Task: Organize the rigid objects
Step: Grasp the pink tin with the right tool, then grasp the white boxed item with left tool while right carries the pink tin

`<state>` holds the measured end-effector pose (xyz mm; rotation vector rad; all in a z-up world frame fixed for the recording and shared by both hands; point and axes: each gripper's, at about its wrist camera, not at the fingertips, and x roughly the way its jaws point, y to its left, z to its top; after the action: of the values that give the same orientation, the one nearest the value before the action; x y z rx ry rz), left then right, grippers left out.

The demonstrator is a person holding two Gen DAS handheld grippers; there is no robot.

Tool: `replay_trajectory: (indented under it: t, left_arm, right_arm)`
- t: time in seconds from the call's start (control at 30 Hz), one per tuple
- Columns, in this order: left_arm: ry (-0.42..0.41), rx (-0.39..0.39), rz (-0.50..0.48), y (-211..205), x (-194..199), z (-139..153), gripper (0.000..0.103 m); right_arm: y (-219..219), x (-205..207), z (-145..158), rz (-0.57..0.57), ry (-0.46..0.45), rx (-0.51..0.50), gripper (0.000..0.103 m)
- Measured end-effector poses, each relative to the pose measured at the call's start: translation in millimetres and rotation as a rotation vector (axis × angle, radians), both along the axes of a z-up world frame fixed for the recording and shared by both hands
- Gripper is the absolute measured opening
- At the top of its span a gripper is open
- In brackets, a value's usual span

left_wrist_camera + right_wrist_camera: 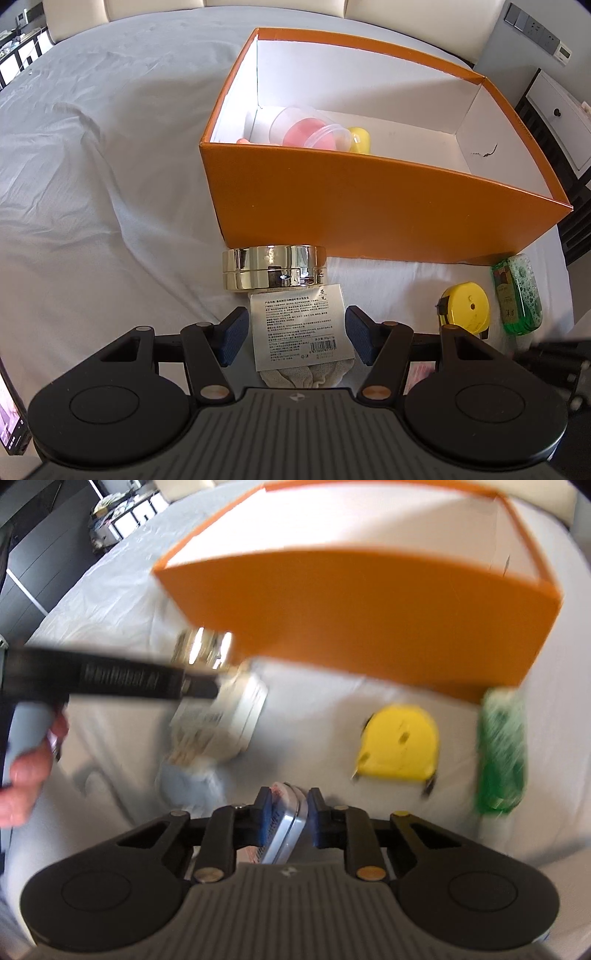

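Observation:
An open orange box (369, 206) stands on the white sheet; inside lie a clear cup with a pink item (306, 129) and a yellow object (360, 139). My left gripper (295, 334) is open, its pads on either side of a white labelled packet (299, 325) lying in front of a gold round tin (273, 271). My right gripper (288, 821) is shut on a thin flat silver tin (288, 830), held on edge above the sheet. The right wrist view is blurred and shows the box (369, 613) ahead.
A yellow tape measure (465, 308) and a green bottle (517, 291) lie right of the packet, near the box's front wall; both also show in the right wrist view, tape measure (400, 742) and bottle (500, 749). The left gripper's handle (92, 679) crosses that view's left side.

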<state>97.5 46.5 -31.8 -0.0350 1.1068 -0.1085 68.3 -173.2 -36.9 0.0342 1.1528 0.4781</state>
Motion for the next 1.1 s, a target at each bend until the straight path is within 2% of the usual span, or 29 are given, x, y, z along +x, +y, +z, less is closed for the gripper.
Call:
replay_trajectory:
  t: [0.13, 0.2, 0.33, 0.47, 0.53, 0.6, 0.73, 0.83, 0.93, 1.0, 1.1]
  left_arm:
    - [0.009, -0.016, 0.024, 3, 4, -1, 0.077]
    - [0.012, -0.028, 0.040, 6, 6, -2, 0.078]
    - [0.038, -0.036, 0.068, 10, 11, -6, 0.083]
    - [0.099, -0.009, 0.072, 6, 18, -15, 0.084]
    - [0.132, 0.007, 0.073, 4, 23, -21, 0.085]
    - [0.149, 0.001, 0.078, 3, 27, -24, 0.090]
    - [0.170, -0.031, 0.091, 3, 32, -31, 0.094]
    - [0.206, -0.038, 0.053, -2, 35, -37, 0.091]
    - [0.235, 0.025, 0.008, -16, 36, -44, 0.091]
    - [0.245, 0.040, 0.019, -18, 38, -47, 0.086]
    - [0.250, 0.020, 0.035, -16, 40, -49, 0.083]
  right_arm:
    - [-1, 17, 12, -0.038, -0.096, -0.062, 0.018]
    - [1, 24, 10, -0.046, -0.117, -0.089, 0.018]
    - [6, 30, -1, -0.044, -0.104, -0.078, 0.020]
    - [2, 32, -17, -0.041, -0.018, -0.002, 0.022]
    - [0, 32, -23, -0.043, -0.006, 0.017, 0.022]
    - [-2, 34, -26, -0.041, -0.004, 0.034, 0.022]
    - [-2, 42, -35, -0.045, 0.047, 0.068, 0.022]
    - [0, 44, -37, -0.034, 0.047, 0.080, 0.022]
    - [6, 44, -39, -0.014, 0.033, 0.073, 0.021]
    - [7, 41, -38, -0.003, 0.020, 0.061, 0.021]
    - [10, 38, -37, 0.012, 0.005, 0.047, 0.022]
